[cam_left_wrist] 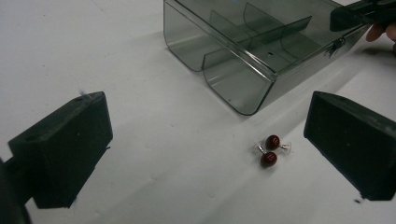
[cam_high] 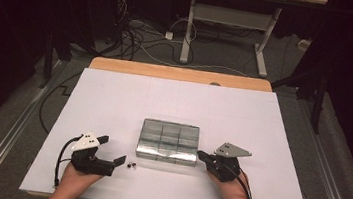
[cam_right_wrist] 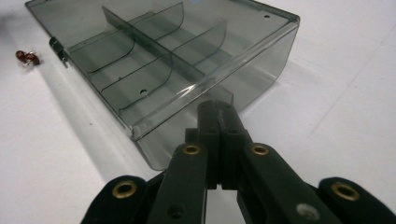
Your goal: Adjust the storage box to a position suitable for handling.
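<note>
A smoky clear compartment box [cam_high: 168,141] [cam_left_wrist: 261,51] [cam_right_wrist: 159,60] lies with its lid down in the middle of the white sheet. Two small red studs [cam_high: 131,165] [cam_left_wrist: 270,150] [cam_right_wrist: 28,57] lie on the sheet just off its front left corner. My left gripper [cam_high: 112,149] [cam_left_wrist: 210,140] rests left of the studs, jaws wide open and empty, pointing toward them and the box. My right gripper [cam_high: 202,156] [cam_right_wrist: 218,112] is shut with nothing between its jaws. Its tip sits against the box's right end, at the lid's edge; I cannot tell if it touches.
The white sheet [cam_high: 114,97] covers a wooden table [cam_high: 177,72]. Cables [cam_high: 136,37] lie on the floor beyond, beside a white desk frame [cam_high: 189,25]. A small latch [cam_right_wrist: 56,46] sits on the box's front wall. The sheet is bare behind and beside the box.
</note>
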Demonstrator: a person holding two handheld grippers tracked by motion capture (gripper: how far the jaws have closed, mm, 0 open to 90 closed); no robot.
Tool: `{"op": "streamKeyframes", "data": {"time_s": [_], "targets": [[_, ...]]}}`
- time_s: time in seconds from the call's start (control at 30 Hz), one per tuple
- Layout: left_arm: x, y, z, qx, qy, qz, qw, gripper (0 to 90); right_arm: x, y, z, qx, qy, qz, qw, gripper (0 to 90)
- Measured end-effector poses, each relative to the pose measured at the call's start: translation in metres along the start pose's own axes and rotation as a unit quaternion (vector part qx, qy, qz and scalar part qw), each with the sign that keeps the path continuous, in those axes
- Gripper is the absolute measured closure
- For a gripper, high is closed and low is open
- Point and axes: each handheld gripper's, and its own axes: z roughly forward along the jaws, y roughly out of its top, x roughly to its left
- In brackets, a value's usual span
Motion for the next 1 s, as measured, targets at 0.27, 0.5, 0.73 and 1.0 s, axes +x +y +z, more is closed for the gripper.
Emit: {"op": "streamKeyframes", "data": {"time_s": [0.27, 0.5, 0.73, 1.0], "targets": [[0.007, 0.008, 0.001, -0.009, -0.016, -0.007, 0.9998, 8.9, 0.004, 0.003, 0.002, 0.001, 0.004, -0.004, 1.0, 90.0], [0.019, 0.062, 0.039, 0.001, -0.002, 0.02, 0.9998, 71.6, 0.003, 0.004, -0.005, -0.008, -0.006, -0.006, 0.9999, 90.0], [0.04, 0.101, 0.099, 0.061, 0.053, 0.033, 0.9962, 87.3, -0.002, 0.0, -0.017, -0.018, -0.01, -0.002, 0.9998, 90.0], [0.043, 0.098, 0.118, 0.079, 0.025, 0.027, 0.9962, 87.7, -0.006, -0.006, -0.022, -0.017, -0.007, 0.004, 0.9998, 90.0]]}}
